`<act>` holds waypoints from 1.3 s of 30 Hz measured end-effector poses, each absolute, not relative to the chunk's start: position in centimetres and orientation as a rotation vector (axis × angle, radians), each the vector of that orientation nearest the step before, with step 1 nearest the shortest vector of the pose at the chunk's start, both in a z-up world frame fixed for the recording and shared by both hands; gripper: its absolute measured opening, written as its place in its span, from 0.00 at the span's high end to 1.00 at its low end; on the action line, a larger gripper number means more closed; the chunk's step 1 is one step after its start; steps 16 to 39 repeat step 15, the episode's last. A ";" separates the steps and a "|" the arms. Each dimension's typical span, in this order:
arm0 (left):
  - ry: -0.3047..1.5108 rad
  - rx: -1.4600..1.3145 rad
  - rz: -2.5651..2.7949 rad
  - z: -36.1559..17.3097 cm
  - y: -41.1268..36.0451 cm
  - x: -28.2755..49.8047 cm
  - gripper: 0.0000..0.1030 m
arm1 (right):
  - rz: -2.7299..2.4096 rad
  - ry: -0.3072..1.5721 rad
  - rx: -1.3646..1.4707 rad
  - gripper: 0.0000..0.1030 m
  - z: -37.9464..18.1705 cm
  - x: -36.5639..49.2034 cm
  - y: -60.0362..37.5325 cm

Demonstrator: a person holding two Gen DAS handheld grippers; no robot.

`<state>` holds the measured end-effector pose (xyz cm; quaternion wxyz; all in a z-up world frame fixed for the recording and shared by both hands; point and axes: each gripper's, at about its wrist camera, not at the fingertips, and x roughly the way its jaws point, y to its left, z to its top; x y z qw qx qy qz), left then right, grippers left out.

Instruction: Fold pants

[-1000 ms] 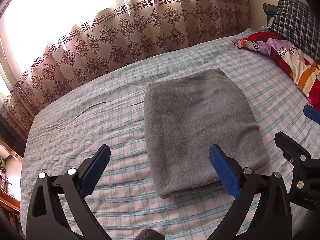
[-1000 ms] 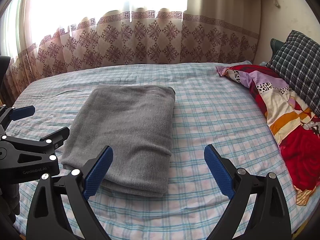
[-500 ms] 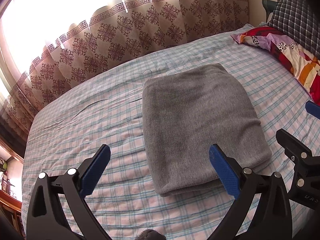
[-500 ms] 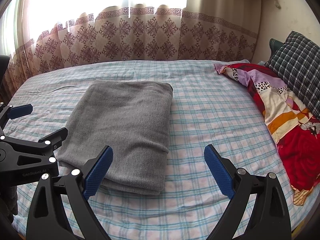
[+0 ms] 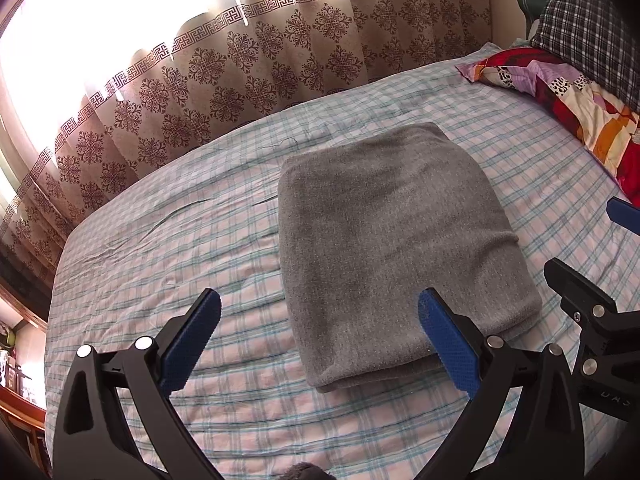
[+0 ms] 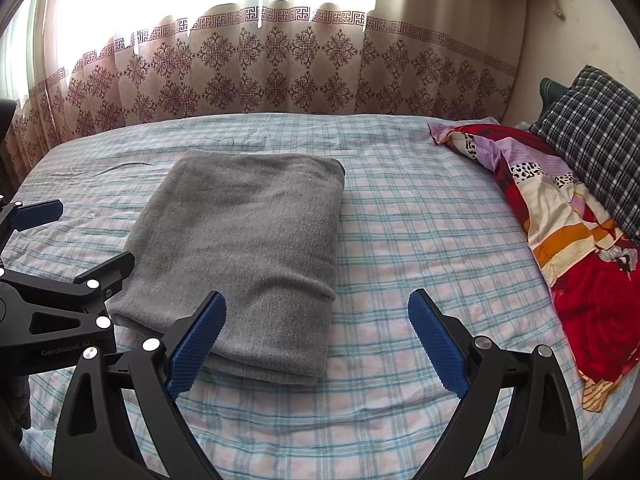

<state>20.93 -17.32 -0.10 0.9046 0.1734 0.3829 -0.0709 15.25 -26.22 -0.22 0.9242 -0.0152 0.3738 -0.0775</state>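
Note:
The grey pants (image 5: 396,240) lie folded into a neat rectangle on the plaid bed sheet (image 5: 180,248); they also show in the right wrist view (image 6: 248,248). My left gripper (image 5: 320,340) is open and empty, held above the near edge of the pants. My right gripper (image 6: 316,336) is open and empty, above the near right corner of the pants. The right gripper's body shows at the right edge of the left wrist view (image 5: 592,320). The left gripper's body shows at the left edge of the right wrist view (image 6: 60,300).
A colourful red quilt (image 6: 568,240) and a dark checked pillow (image 6: 596,132) lie along the right side of the bed. A patterned curtain (image 6: 280,72) hangs behind the bed under a bright window. A wooden shelf (image 5: 20,400) stands at the left.
Both grippers have drawn back slightly and tilted, so the folded pants sit a little further off. The pants have not moved. Both grippers stay open.

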 end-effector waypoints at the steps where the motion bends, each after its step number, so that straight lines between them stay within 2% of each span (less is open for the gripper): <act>1: 0.791 0.360 -0.147 -0.1 -17.4 20.9 0.03 | -0.161 0.768 -0.033 0.11 -0.2 15.3 -26.2; 39: 0.821 0.328 -0.144 -0.3 -16.9 20.9 0.03 | -0.170 0.785 -0.042 0.11 -0.4 15.5 -26.2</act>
